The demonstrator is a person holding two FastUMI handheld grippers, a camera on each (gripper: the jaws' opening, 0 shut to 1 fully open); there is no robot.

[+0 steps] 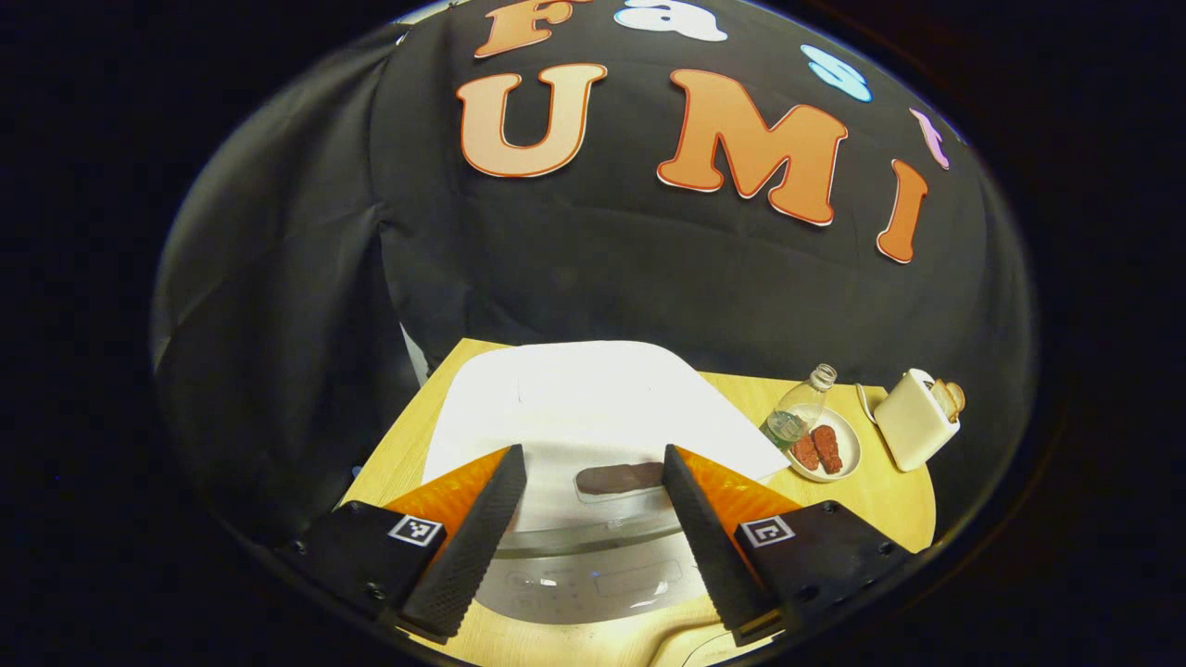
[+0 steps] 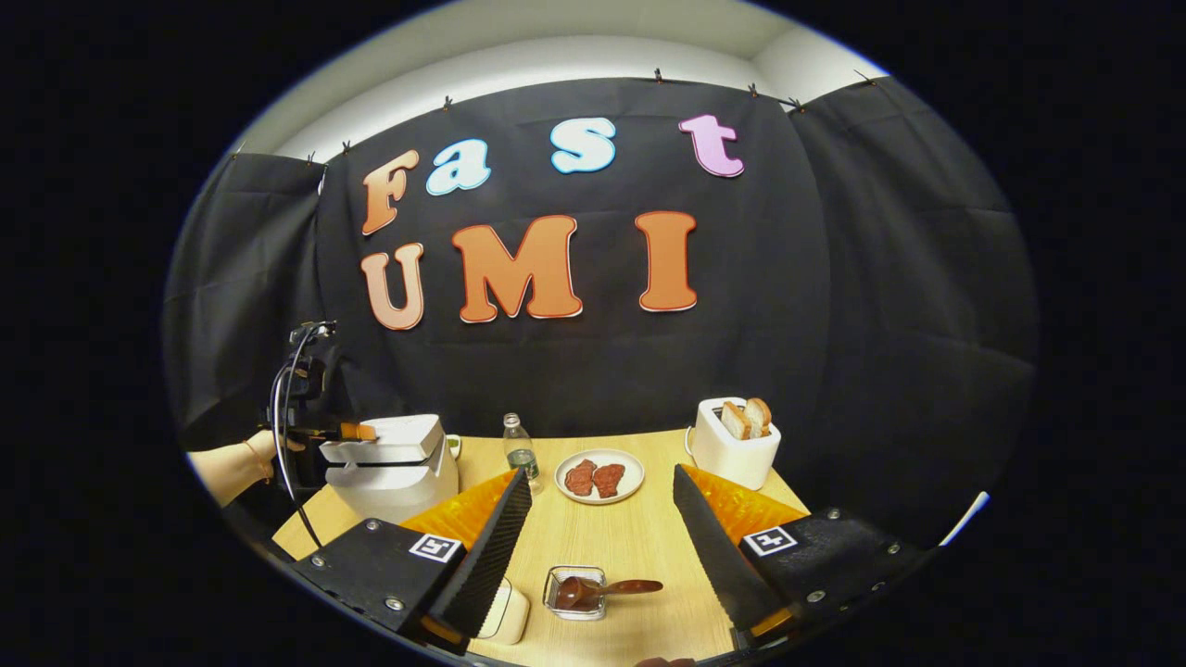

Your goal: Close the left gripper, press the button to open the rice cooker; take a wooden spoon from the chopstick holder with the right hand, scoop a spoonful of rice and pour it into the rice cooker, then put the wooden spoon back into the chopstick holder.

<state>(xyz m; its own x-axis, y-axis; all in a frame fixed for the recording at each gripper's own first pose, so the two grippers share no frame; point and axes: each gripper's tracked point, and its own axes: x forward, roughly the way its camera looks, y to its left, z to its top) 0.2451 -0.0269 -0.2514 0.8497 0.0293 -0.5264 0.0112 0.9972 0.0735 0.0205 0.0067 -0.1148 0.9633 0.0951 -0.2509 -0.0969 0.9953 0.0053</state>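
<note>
The white rice cooker [image 1: 593, 398] stands right before my left gripper [image 1: 593, 456], which is open. Its dark button [image 1: 619, 478] lies between the spread fingers, just beyond the tips. In the right gripper view the cooker [image 2: 394, 477] is at the table's left, with a dark seam under its lid. A person's hand holds the left gripper [image 2: 357, 431] at the cooker's lid. A wooden spoon [image 2: 611, 588] rests with its bowl in a small clear square holder [image 2: 574, 593] near the front edge, handle pointing right. My right gripper [image 2: 600, 474] hangs open above it, holding nothing.
A plate [image 2: 639, 482] with two pieces of meat, a small bottle [image 2: 521, 454] and a white toaster [image 2: 737, 449] with toast stand across the middle and right of the wooden table [image 2: 649, 537]. A cream box [image 2: 507, 613] sits by the left finger of the right gripper.
</note>
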